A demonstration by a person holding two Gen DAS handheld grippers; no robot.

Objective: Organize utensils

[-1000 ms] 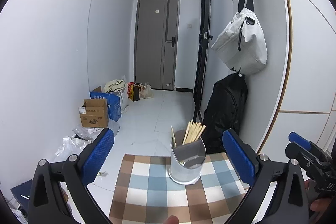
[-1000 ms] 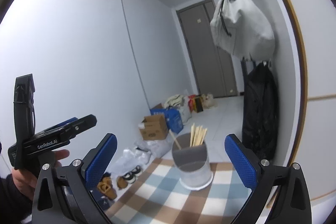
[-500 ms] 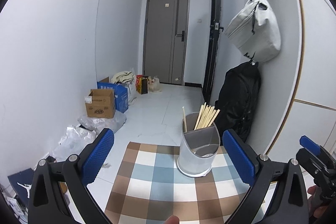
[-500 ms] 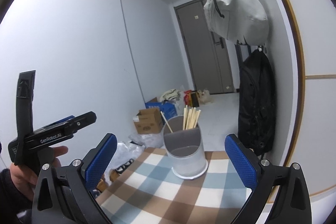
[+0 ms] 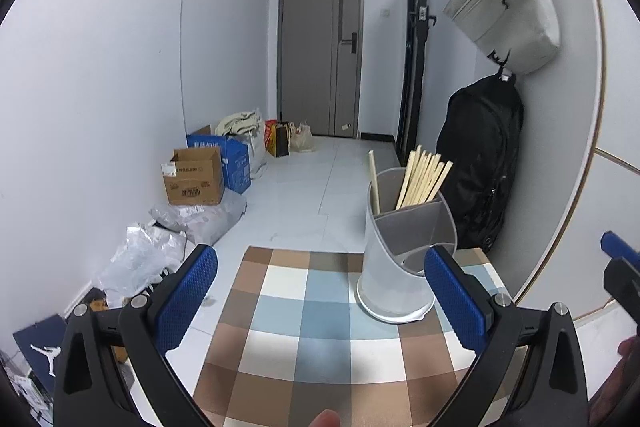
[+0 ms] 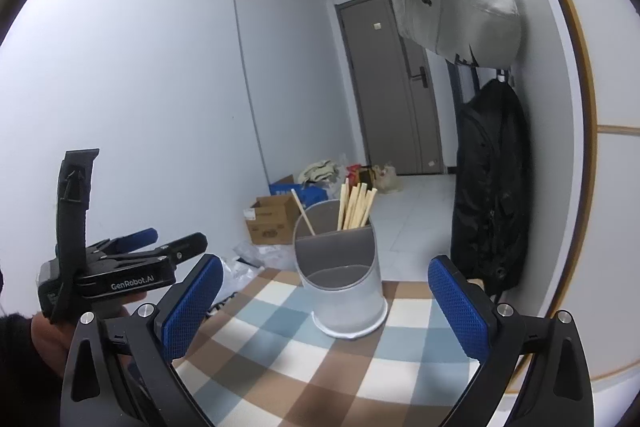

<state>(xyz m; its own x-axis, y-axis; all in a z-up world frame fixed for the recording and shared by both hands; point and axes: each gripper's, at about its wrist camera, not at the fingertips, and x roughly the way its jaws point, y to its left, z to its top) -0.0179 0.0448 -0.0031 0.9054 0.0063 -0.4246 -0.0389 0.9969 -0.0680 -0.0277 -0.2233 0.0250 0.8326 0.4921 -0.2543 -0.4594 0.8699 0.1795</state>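
Chopsticks (image 5: 422,177) are already standing in the holder (image 5: 404,247) on the checked cloth (image 5: 312,343), and both the left gripper (image 5: 320,301) and right gripper (image 6: 324,303) are hovering near it with jaws wide and empty, so little seems left.

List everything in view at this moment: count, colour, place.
holder: one, grey, on the cloth, right side
chopsticks: a bundle plus one apart, wooden, in the holder's back compartments
cloth: one, brown, blue and white check, on the table
grey bag: one, hanging on the right wall
backpack: one, black, below the grey bag
boxes: one brown, one blue, on the floor by the left wall
door: one, grey, hallway end
left gripper: blue fingers, open
right gripper: blue fingers, open
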